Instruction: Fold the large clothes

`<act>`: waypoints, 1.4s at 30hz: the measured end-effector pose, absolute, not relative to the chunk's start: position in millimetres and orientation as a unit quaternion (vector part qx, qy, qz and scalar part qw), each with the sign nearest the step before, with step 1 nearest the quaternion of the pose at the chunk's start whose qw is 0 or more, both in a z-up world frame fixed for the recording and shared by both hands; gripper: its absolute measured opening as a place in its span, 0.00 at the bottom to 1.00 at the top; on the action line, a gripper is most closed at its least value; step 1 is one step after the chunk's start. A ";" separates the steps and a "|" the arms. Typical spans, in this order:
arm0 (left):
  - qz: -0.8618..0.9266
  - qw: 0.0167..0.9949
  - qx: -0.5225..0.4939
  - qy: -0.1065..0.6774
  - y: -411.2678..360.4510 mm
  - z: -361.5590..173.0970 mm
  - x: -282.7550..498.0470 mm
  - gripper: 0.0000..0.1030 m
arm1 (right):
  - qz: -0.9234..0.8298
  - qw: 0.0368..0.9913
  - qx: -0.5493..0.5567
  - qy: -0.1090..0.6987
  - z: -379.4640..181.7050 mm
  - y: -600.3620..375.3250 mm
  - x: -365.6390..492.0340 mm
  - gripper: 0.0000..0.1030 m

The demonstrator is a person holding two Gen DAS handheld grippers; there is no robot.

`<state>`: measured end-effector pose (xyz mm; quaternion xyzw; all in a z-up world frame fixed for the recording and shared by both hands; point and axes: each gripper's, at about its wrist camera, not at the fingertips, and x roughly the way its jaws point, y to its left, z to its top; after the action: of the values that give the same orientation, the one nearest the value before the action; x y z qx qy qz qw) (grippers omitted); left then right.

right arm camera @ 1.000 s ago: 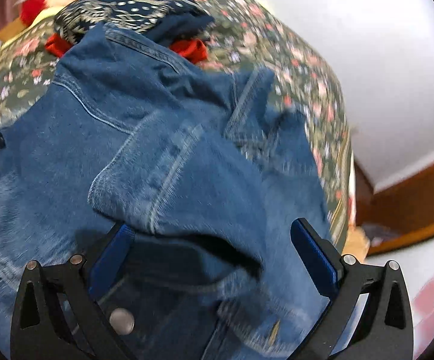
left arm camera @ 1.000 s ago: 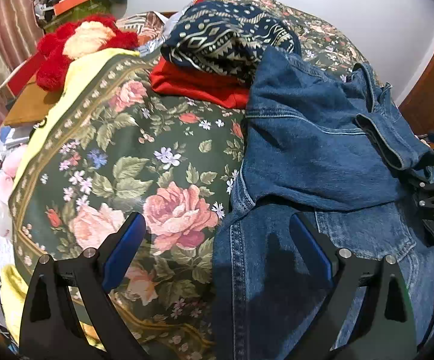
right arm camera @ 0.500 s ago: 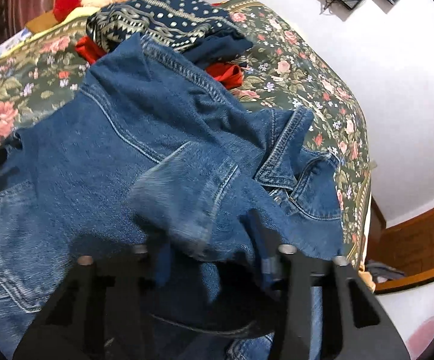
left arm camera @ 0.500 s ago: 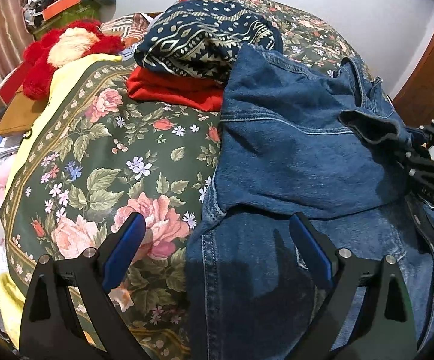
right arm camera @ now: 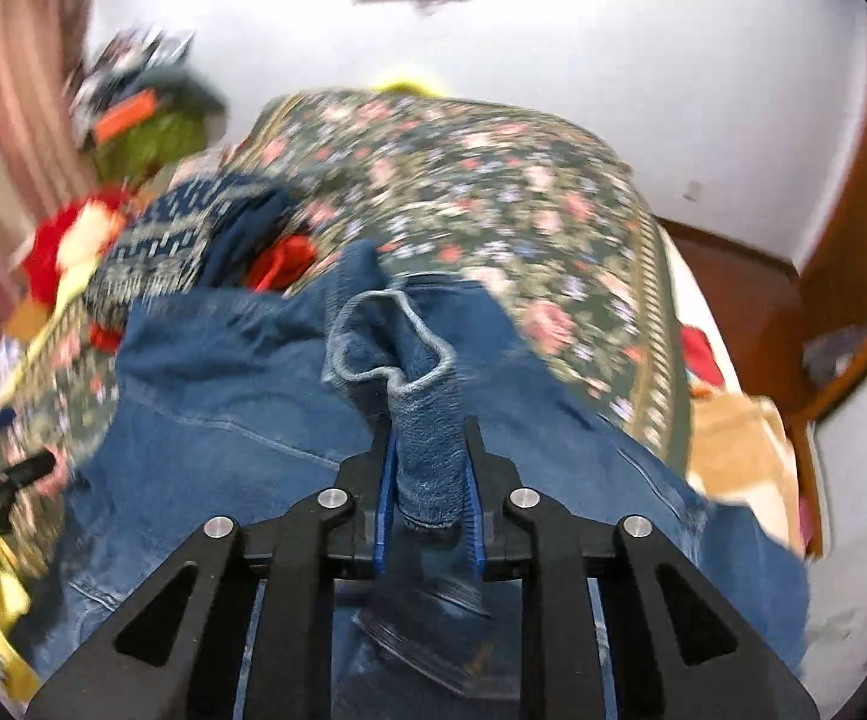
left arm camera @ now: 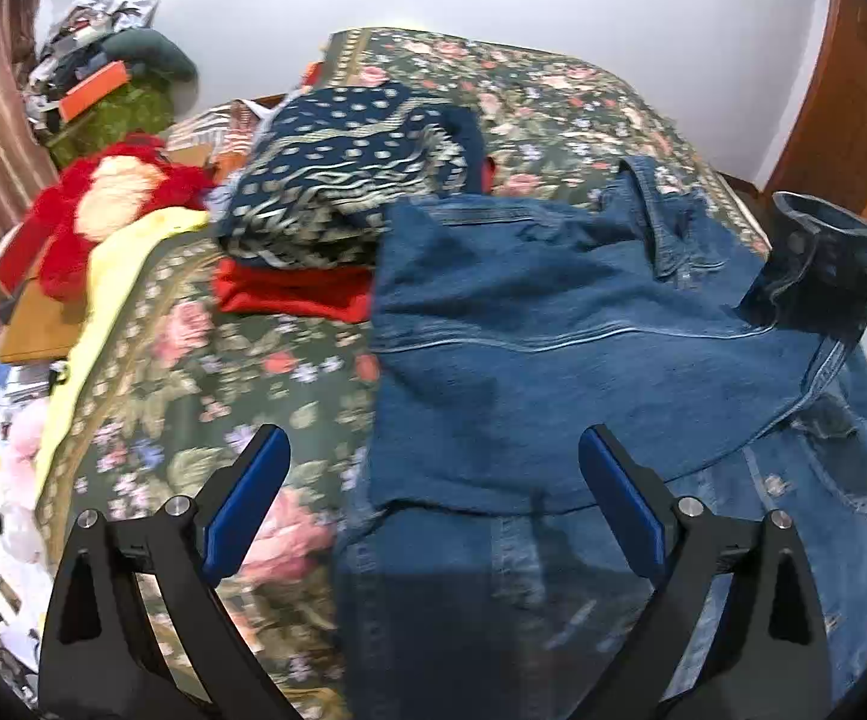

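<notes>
Denim is spreading rightward from my open left claw (left arm camera: 433,492), the blue denim jacket (left arm camera: 553,330) lying on the floral green bedspread (left arm camera: 193,360); my right claw (right arm camera: 427,480), having just closed, is pinching its cuff (right arm camera: 427,456), sleeve trailing leftward.

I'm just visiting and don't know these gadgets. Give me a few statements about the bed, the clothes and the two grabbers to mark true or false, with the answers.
1. The right gripper has its jaws closed on a sleeve cuff of the denim jacket. True; the jaws have just been closing, and the denim is pinched between them.
2. The left gripper grips the jacket too. False: its jaws stand wide open, with nothing pinched between them.
3. A patterned navy garment lies on top of a red one. True.
4. The bedspread is plain white. False: it is dark green with roses.
5. A red plush toy sits at the bed's left edge. True.
</notes>
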<state>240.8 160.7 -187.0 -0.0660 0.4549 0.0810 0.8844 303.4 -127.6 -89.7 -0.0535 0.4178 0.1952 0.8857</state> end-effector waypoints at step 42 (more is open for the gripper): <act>-0.023 0.895 -0.050 0.442 35.5 -138.6 270.7 0.95 | -0.025 0.889 0.168 0.425 -92.5 -390.6 231.6 0.74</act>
<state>270.7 35.5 -138.6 -0.0503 0.4422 -0.0229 0.8952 231.6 -390.6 -92.5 0.1680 0.4250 -0.0253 0.8891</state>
